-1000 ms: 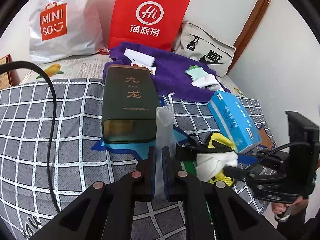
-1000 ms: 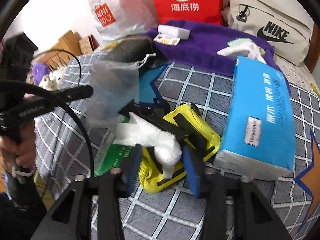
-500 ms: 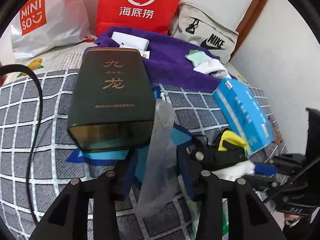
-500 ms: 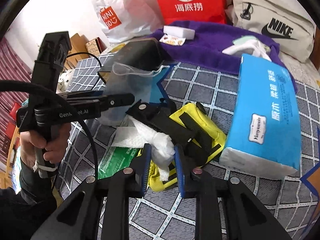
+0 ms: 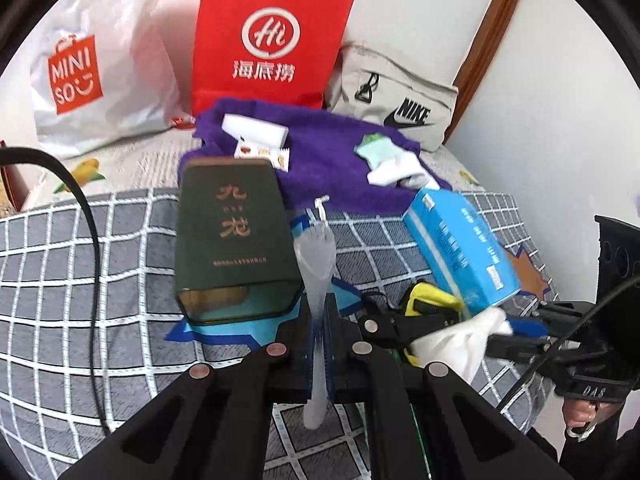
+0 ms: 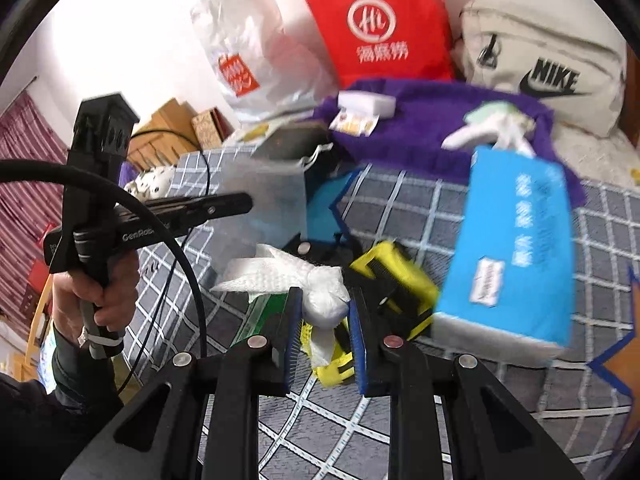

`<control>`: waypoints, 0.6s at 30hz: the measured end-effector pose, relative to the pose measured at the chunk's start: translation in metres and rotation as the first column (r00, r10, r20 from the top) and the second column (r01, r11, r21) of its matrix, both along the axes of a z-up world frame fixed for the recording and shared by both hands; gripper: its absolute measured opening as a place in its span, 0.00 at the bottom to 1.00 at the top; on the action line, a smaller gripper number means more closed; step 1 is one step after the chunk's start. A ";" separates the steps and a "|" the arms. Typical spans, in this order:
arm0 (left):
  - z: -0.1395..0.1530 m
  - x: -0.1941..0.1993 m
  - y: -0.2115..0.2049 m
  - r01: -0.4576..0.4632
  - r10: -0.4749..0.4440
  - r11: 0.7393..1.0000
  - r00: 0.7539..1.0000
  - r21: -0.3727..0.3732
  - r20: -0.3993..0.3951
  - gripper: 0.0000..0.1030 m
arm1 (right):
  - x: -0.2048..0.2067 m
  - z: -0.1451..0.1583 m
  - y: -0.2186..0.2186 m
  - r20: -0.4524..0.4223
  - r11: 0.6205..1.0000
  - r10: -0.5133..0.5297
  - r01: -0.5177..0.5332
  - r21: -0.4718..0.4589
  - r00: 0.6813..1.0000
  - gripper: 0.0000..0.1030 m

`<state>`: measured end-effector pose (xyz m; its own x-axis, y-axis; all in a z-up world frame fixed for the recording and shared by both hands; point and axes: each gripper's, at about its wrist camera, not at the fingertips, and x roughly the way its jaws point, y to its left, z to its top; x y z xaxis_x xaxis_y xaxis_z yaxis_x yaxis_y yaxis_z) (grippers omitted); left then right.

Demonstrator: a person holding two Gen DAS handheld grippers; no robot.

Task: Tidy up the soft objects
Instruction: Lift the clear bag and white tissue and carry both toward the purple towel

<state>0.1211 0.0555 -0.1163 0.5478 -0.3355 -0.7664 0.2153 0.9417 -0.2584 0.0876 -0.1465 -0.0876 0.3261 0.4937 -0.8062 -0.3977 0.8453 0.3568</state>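
Observation:
My left gripper point(image 5: 319, 332) is shut on a translucent drawstring pouch point(image 5: 316, 264), held edge-on above the checked bedspread; in the right wrist view the pouch point(image 6: 264, 204) hangs flat from the left gripper point(image 6: 224, 208). My right gripper point(image 6: 322, 316) is shut on a crumpled white tissue point(image 6: 320, 292), lifted over a yellow and black strap pouch point(image 6: 396, 280). In the left wrist view the tissue point(image 5: 456, 344) sits in the right gripper's point(image 5: 516, 328) jaws, just right of the pouch.
A dark green tin point(image 5: 232, 236) lies left of the pouch. A blue tissue pack point(image 5: 460, 248) lies right. Behind are a purple towel point(image 5: 328, 168) with socks point(image 5: 396, 164), a red paper bag point(image 5: 268, 36), a white Miniso bag point(image 5: 88, 76) and a Nike bag point(image 5: 396, 96).
My left gripper opened half a second ago and has shut on the pouch again. My right gripper closed on the tissue and lifted it a little.

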 end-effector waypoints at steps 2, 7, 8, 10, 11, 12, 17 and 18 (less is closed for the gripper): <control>0.008 -0.003 0.002 -0.003 0.003 1.000 1.000 -0.002 0.012 0.05 | 0.001 0.008 -0.006 0.019 1.000 -0.011 0.011 -0.001 1.000 0.22; 0.021 -0.005 0.003 -0.007 0.007 1.000 0.999 0.000 0.032 0.05 | 0.007 0.027 -0.020 0.060 0.999 -0.043 0.043 -0.004 0.997 0.22; 0.020 -0.003 0.002 -0.003 0.003 1.000 1.000 0.003 0.029 0.05 | 0.009 0.030 -0.021 0.067 0.999 -0.047 0.047 -0.005 0.997 0.22; 0.012 0.002 -0.001 0.006 -0.006 1.000 1.000 0.010 0.000 0.05 | 0.011 0.033 -0.023 0.074 0.999 -0.047 0.047 0.004 0.996 0.22; 0.008 0.005 -0.004 0.011 -0.011 1.000 1.000 0.008 -0.013 0.05 | 0.012 0.033 -0.023 0.076 0.999 -0.044 0.044 0.007 0.996 0.22; 0.004 0.007 -0.006 0.019 -0.019 1.000 1.000 0.003 -0.022 0.05 | 0.012 0.033 -0.024 0.078 0.999 -0.044 0.044 0.004 0.996 0.22; -0.018 0.020 -0.015 0.009 -0.005 0.999 0.997 0.041 -0.083 0.18 | 0.013 0.027 -0.028 0.059 0.999 -0.045 0.045 -0.002 0.997 0.22; -0.023 0.022 -0.016 0.000 0.006 0.998 0.995 0.063 -0.096 0.18 | 0.013 0.025 -0.029 0.055 0.999 -0.048 0.048 0.000 0.997 0.22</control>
<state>0.1431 0.0396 -0.1392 0.4717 -0.2839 -0.8348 0.1900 0.9572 -0.2183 0.1006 -0.1754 -0.0624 0.3932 0.4753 -0.7870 -0.3760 0.8643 0.3341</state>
